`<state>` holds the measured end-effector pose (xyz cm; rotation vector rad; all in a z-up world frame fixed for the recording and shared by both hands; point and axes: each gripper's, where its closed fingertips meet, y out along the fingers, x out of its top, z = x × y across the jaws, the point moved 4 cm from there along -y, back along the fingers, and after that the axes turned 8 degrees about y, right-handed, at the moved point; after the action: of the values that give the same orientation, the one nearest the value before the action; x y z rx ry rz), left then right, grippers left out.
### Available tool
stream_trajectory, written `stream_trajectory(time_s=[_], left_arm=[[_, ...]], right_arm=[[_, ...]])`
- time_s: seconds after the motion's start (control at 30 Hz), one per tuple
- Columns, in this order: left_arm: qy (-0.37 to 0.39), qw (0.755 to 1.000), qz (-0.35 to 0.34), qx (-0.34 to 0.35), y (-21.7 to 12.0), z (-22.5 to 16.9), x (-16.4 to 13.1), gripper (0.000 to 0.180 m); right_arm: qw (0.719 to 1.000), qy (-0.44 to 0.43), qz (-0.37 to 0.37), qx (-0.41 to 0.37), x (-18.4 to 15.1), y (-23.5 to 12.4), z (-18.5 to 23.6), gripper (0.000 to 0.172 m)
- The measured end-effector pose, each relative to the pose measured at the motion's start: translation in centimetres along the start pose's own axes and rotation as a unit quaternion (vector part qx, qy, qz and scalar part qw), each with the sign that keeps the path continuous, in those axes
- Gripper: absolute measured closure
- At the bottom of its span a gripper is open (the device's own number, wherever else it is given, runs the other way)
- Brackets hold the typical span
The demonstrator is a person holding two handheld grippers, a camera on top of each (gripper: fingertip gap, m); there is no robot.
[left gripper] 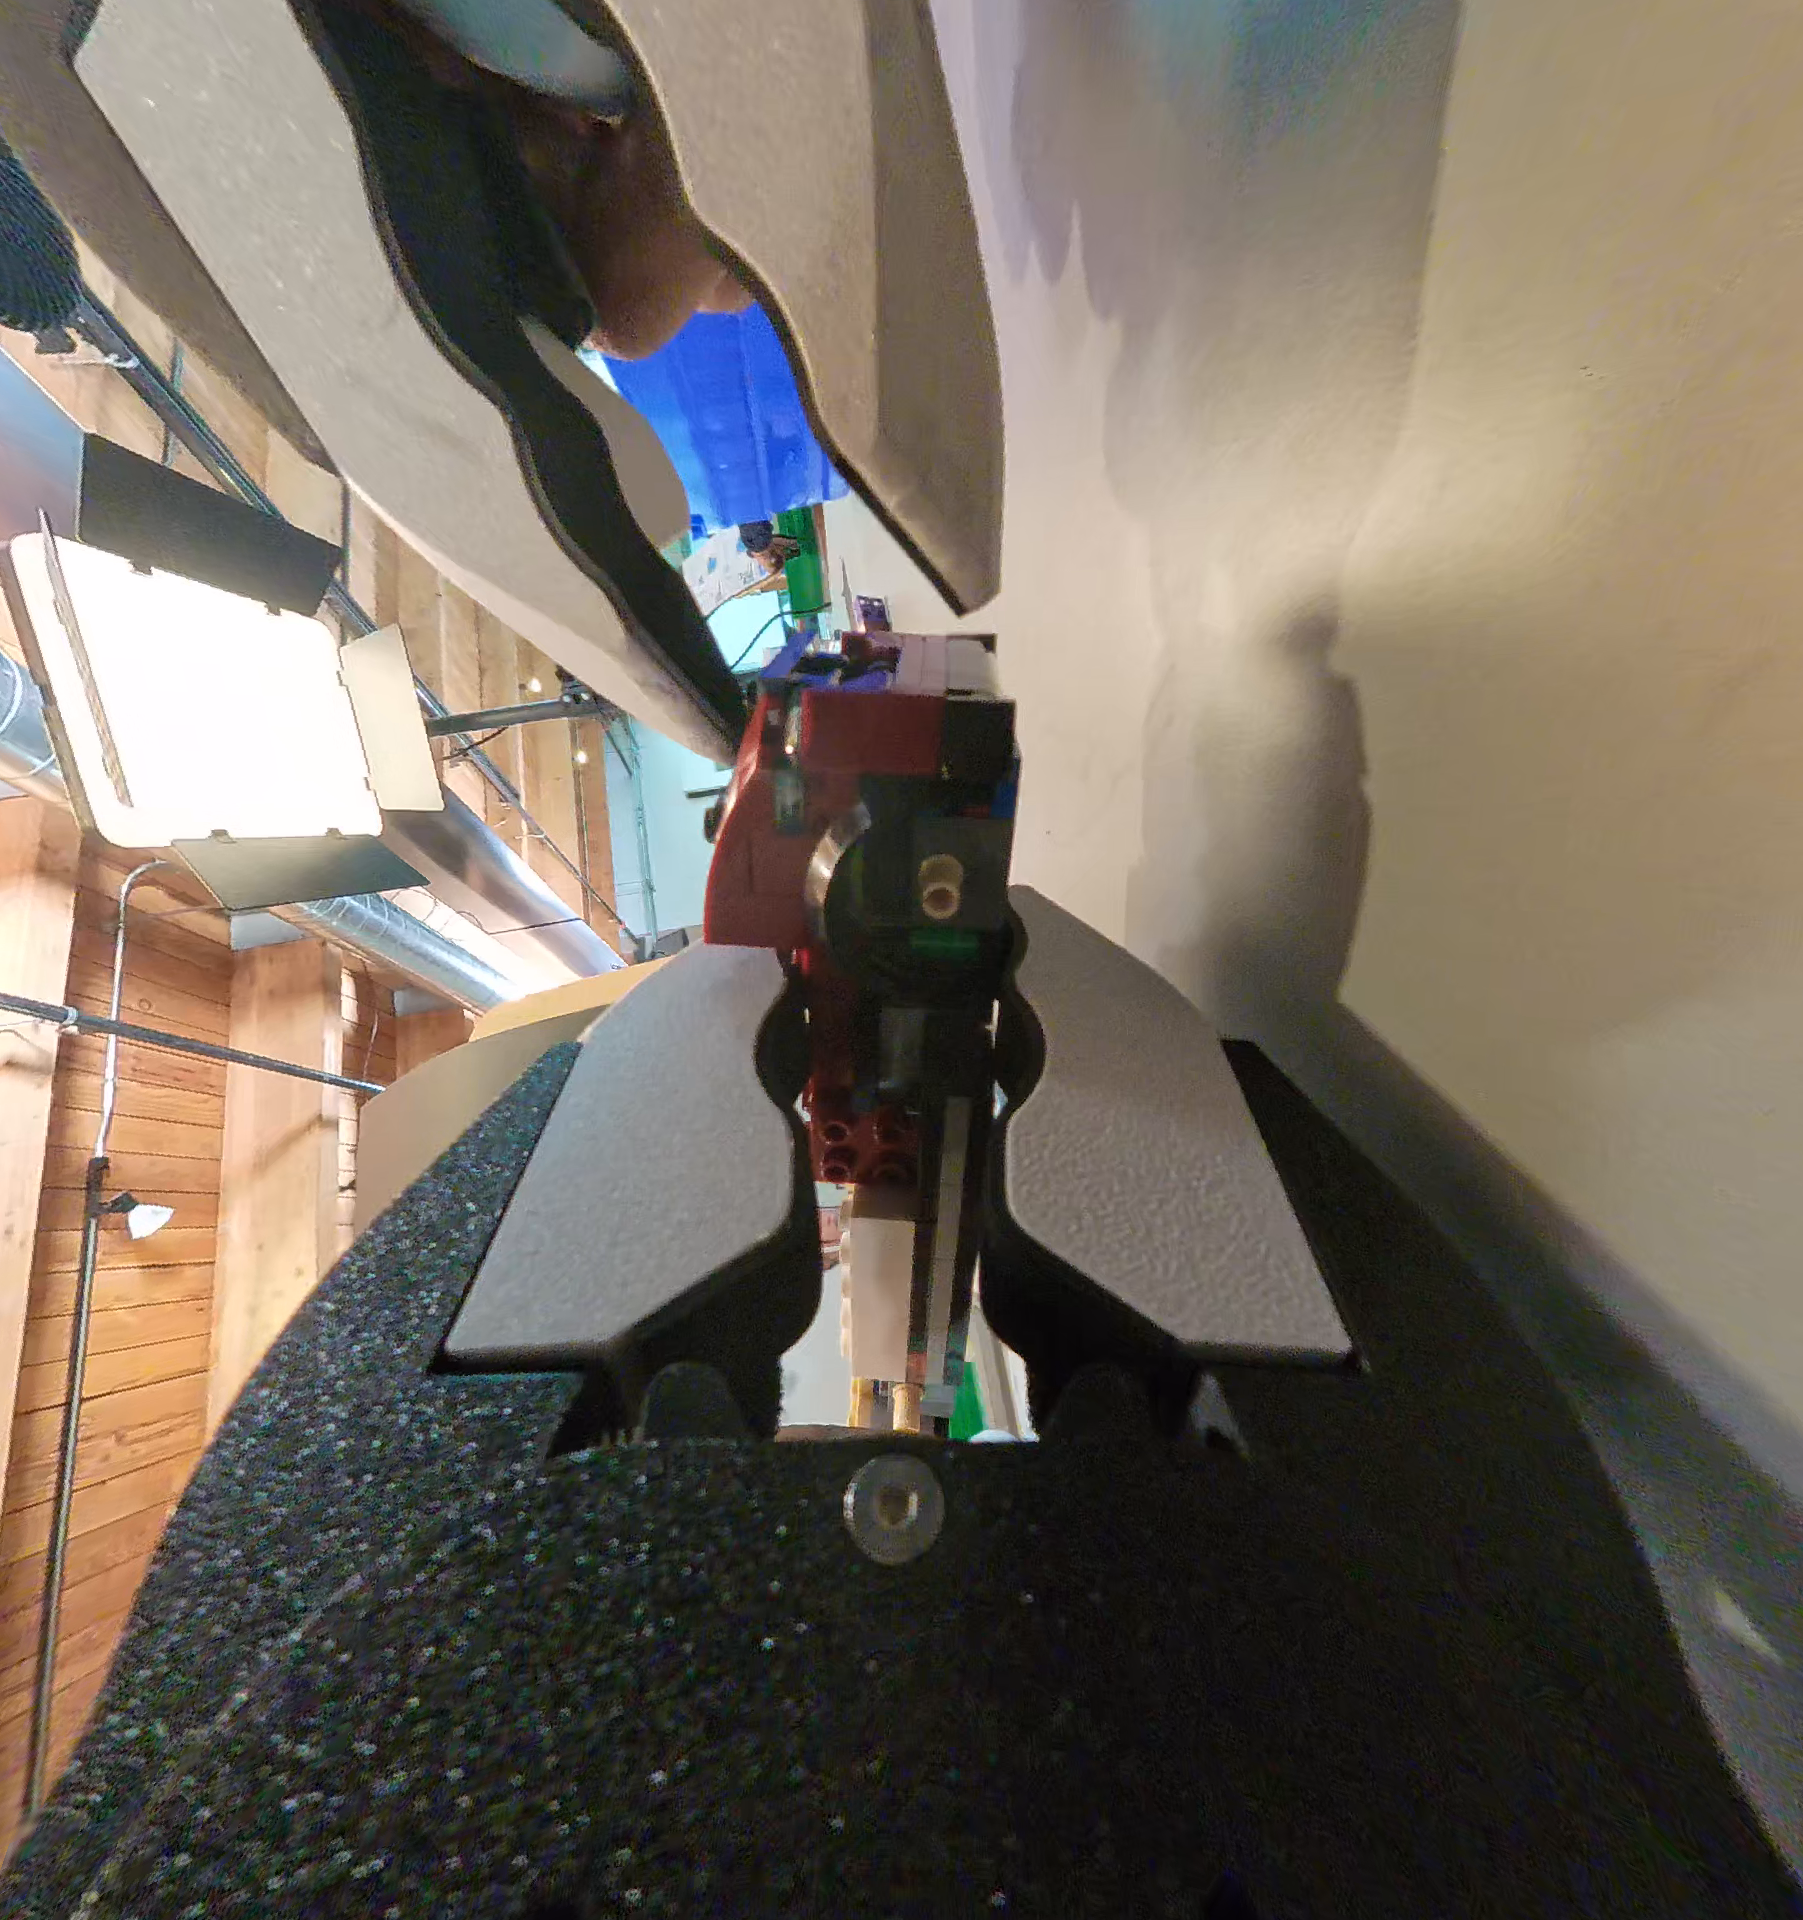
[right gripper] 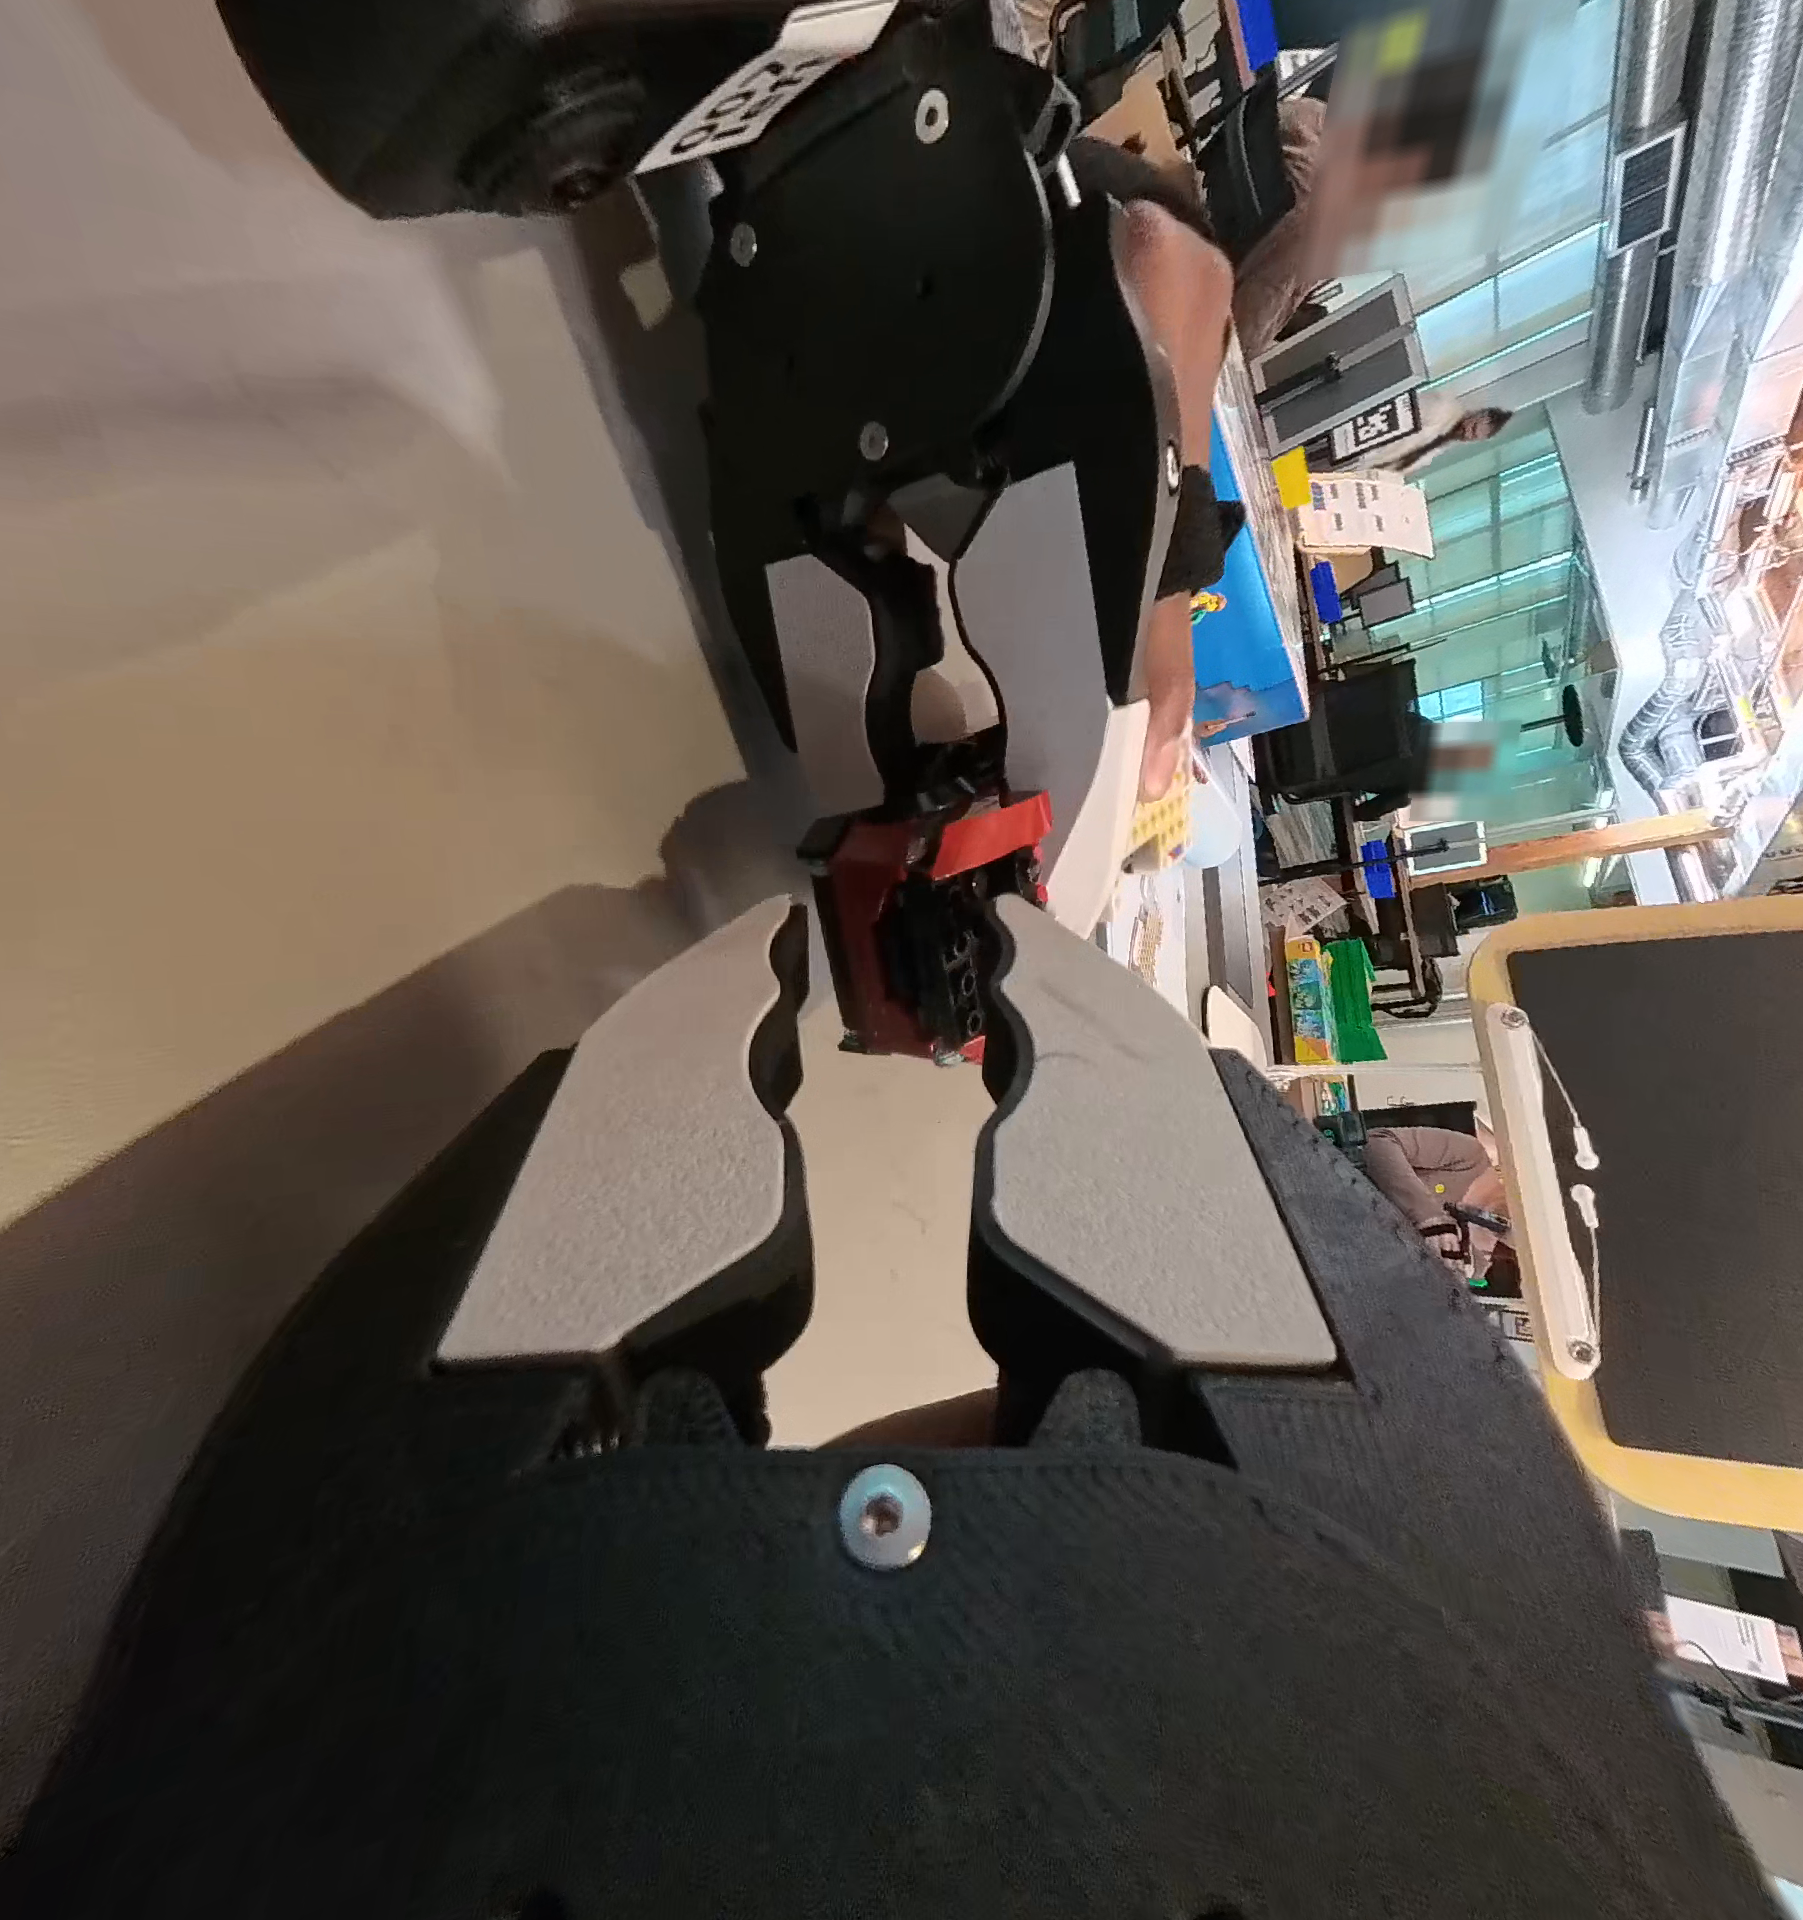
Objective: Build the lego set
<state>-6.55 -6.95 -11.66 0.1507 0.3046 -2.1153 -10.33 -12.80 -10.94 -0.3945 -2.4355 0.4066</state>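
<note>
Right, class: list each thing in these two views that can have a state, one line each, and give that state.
Left hand-held gripper: shut on the brick model, fingers on both sides.
Right hand-held gripper: shut on the same model's other end.
Brick model: dark red and black, held off the table between both.
Studio lamp: switched on.

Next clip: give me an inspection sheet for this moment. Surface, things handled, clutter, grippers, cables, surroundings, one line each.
Surface: pale tabletop, bare where visible.
Things handled: one dark red and black brick model, held off the table between both grippers.
Clutter: nothing seen on the near surface; farther off, a blue box and a yellow brick plate under a person's hand.
Grippers: left gripper shut on the model; right gripper closed on its other end, right pad touching, left pad contact unclear.
Cables: nothing seen.
Surroundings: studio light, duct, wood wall.
</note>
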Motion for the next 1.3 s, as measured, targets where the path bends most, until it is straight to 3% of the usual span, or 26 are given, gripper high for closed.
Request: stream_trajectory(time_s=[0.43, 0.7, 1.2, 1.3], left_arm=[[0.018, 1.000, 0.006, 0.006, 0.3, 0.3, -0.1, 0.149], [-0.010, 1.000, 0.012, 0.010, 0.3, 0.3, -0.7, 0.148], [0.008, 1.000, 0.011, 0.004, 0.5, -0.1, -0.3, 0.149], [0.006, 1.000, 0.010, 0.001, 0.5, -0.1, -0.3, 0.148]], right_arm=[[1.000, -0.018, 0.006, -0.005, -0.1, 0.1, 0.1, 0.140], [0.999, 0.008, -0.001, -0.040, -0.8, -0.7, -1.4, 0.140], [1.000, -0.004, 0.026, -0.007, -1.2, 0.1, -0.7, 0.141], [1.000, -0.005, 0.004, -0.022, -0.5, -0.2, -1.0, 0.141]])
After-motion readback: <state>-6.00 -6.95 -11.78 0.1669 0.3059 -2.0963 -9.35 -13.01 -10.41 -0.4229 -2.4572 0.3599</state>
